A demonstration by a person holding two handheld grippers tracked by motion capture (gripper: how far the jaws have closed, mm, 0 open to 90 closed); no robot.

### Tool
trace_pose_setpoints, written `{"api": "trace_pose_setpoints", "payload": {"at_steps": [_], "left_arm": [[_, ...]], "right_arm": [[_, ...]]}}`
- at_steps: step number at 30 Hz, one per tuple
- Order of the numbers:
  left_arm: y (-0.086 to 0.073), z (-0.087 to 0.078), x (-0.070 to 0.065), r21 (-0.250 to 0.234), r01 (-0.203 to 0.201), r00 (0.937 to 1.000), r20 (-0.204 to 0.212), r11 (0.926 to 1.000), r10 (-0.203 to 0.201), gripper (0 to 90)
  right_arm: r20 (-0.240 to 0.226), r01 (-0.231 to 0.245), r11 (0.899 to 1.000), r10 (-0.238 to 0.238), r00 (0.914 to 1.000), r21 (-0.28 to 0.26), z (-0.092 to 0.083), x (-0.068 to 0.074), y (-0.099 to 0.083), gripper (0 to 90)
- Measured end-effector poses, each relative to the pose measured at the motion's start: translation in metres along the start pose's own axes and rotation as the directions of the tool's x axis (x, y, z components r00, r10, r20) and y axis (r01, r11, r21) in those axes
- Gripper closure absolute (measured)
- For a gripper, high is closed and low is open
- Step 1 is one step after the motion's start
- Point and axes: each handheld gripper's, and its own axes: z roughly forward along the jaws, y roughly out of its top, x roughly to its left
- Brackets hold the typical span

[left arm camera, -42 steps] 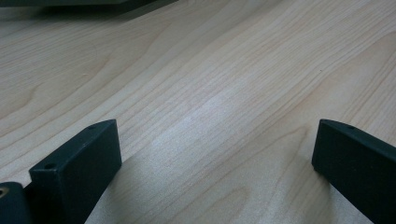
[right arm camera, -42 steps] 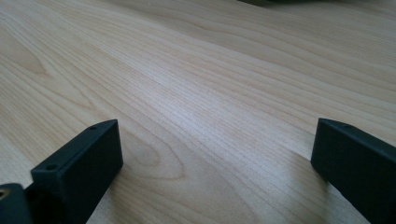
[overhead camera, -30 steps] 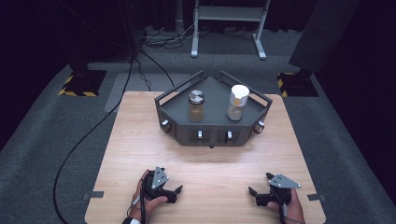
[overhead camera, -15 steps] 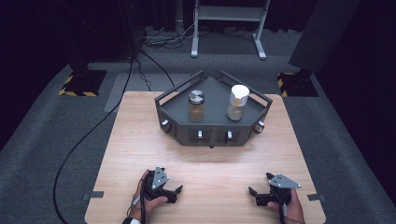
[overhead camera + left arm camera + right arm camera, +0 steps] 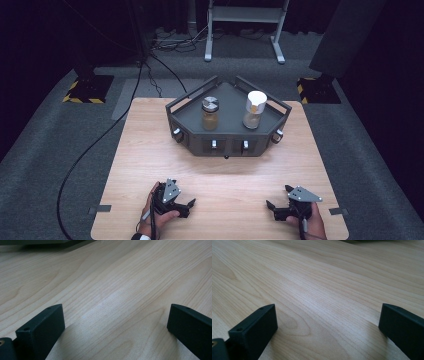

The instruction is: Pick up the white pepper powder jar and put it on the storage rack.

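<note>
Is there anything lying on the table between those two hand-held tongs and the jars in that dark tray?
Nothing visible. Bare wood lies between the left tongs, the right tongs and the tray. Only the tray's low front wall stands before the silver-lidded jar and the white-lidded jar.

I seem to be in a lab or studio: black curtains, grey carpet point(image 5: 60, 150), hazard-taped stand bases point(image 5: 85, 90), trailing cables point(image 5: 100, 140), one lit wooden table point(image 5: 150, 150) before me
</note>
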Motion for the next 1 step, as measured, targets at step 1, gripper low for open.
{"api": "trace_pose_setpoints", "payload": {"at_steps": [1], "left_arm": [[-0.0001, -0.0001, -0.0002, -0.001, -0.001, 1.0, -0.001, 1.0, 0.001, 1.1]], "right_arm": [[-0.002, 0.003, 1.0, -0.003, 1.0, 0.0, -0.0002, 0.0001, -0.0002, 1.6]]}}
